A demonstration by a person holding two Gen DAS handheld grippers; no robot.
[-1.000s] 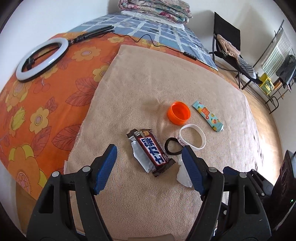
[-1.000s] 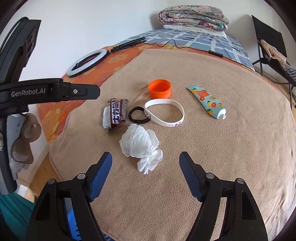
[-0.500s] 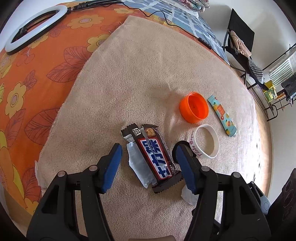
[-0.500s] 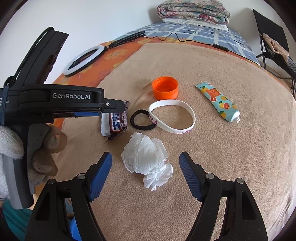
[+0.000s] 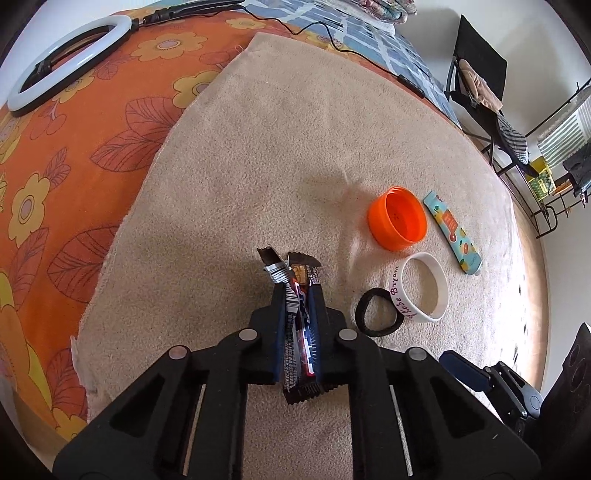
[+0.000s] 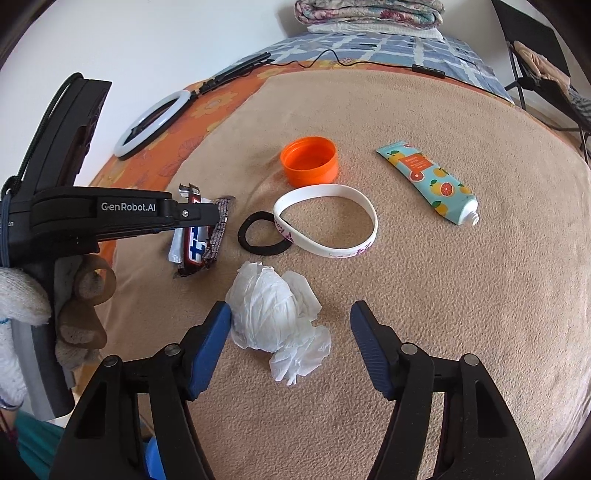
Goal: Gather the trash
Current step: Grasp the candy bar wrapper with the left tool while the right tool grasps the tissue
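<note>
left gripper [image 5: 298, 325]: fingers drawn together on a candy bar wrapper [image 5: 297, 314], pinching it edge-up between the blue pads; the torn top end of the wrapper sticks out past the fingertips, its lower end trails toward the camera. the wrapper sits at the near left part of the tan blanket [image 5: 277, 147].

right gripper [image 6: 290, 328]: fingers spread wide, holding nothing; a crumpled white tissue [image 6: 275, 319] lies on the blanket between them, its left side just beside the left pad, well apart from the right pad.

other items on the blanket, right wrist view:
- black hair tie [image 6: 263, 232], flat, just right of the wrapper, overlapped at one edge by the wristband.
- white silicone wristband [image 6: 327, 225], printed lettering, lying beside the hair tie.
- orange cap [image 6: 310, 160], open side up, beyond the wristband.
- fruit-print tube [image 6: 428, 181], uncapped, lying flat to the right of the cap, nozzle pointing right and nearer.

surroundings: orange floral bedspread [image 5: 74, 129] under the blanket; ring light [image 5: 62, 62] resting on it at far left; folded quilts [image 6: 369, 13] at the far end.
</note>
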